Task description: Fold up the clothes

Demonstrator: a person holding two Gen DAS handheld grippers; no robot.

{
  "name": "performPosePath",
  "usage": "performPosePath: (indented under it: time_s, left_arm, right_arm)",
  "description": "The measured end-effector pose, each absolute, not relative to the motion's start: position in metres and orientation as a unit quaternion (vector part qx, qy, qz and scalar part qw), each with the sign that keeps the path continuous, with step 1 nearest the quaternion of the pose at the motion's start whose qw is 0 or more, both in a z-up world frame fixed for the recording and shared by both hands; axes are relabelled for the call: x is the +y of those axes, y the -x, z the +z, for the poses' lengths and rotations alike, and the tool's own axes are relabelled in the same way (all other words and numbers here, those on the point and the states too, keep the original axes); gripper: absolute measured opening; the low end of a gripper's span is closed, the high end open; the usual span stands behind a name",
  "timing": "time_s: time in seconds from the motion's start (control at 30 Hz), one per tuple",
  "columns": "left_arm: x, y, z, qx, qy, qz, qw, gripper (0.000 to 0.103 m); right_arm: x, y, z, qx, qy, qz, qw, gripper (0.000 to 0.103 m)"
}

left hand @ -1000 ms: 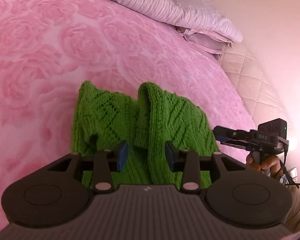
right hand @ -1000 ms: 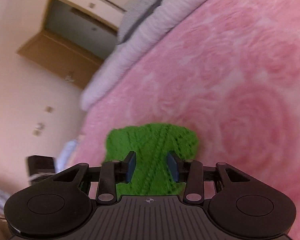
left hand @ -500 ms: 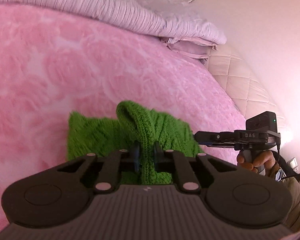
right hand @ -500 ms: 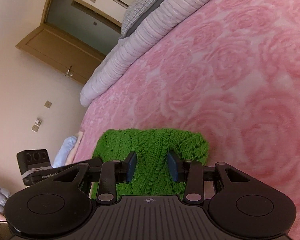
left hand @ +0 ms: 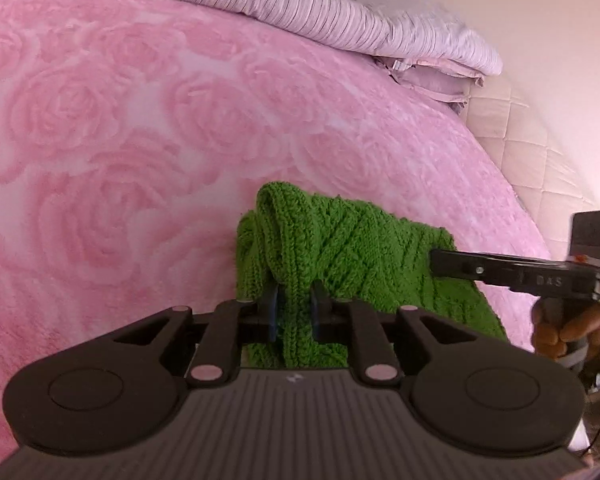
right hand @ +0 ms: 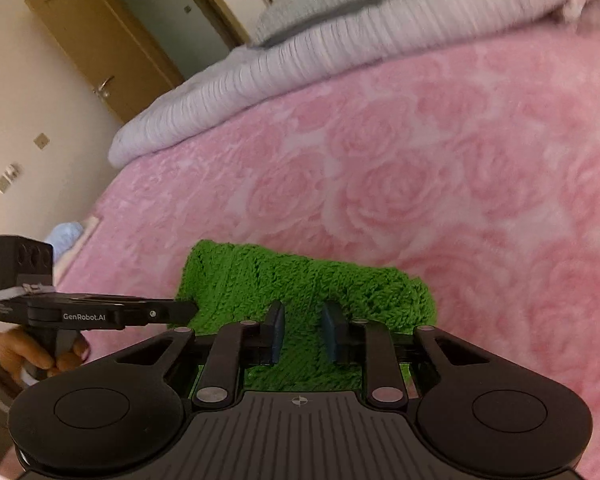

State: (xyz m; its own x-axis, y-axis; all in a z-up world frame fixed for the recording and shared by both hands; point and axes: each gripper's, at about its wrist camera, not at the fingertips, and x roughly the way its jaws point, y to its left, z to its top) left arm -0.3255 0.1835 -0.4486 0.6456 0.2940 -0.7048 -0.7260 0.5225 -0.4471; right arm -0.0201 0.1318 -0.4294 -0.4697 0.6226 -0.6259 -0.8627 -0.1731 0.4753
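Note:
A green cable-knit garment [left hand: 360, 248] lies bunched on the pink bed. My left gripper [left hand: 296, 312] pinches a raised fold at its near left end, and the jaws are easing open with the knit still pressed between the pads. My right gripper [right hand: 304, 332] is closing on the garment [right hand: 300, 276] at the opposite end, with green knit filling the gap between its pads. Each gripper shows in the other's view: the right gripper [left hand: 434, 262] reaches in from the right, the left gripper [right hand: 192, 308] from the left. A person's hand [left hand: 560, 324] holds each handle.
A pink rose-patterned blanket [left hand: 140, 140] covers the bed. A striped pale duvet [left hand: 340, 20] and pillows lie along its far end. A quilted bed side [left hand: 520, 140] meets the wall on the right. A wooden door [right hand: 100, 60] stands beyond. A blue cloth [right hand: 64, 236] lies at the bed's left edge.
My left gripper went from open over the garment to closed on a fold. The right jaws narrowed on the knit. The garment is bunched narrower between the two grippers.

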Motion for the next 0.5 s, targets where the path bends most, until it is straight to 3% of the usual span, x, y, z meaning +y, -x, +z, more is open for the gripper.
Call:
performPosePath:
  time_s: [0.27, 0.5]
  left_arm:
    - [0.167, 0.334, -0.432, 0.289, 0.380, 0.327, 0.815, 0.024]
    - [0.106, 0.396, -0.444, 0.244, 0.507, 0.289, 0.775, 0.032]
  right_arm:
    - [0.044, 0.040, -0.405, 0.371, 0.120, 0.710, 0.586, 0.025]
    - [-0.050, 0.061, -0.409, 0.420, 0.039, 0.664, 0.618, 0.025]
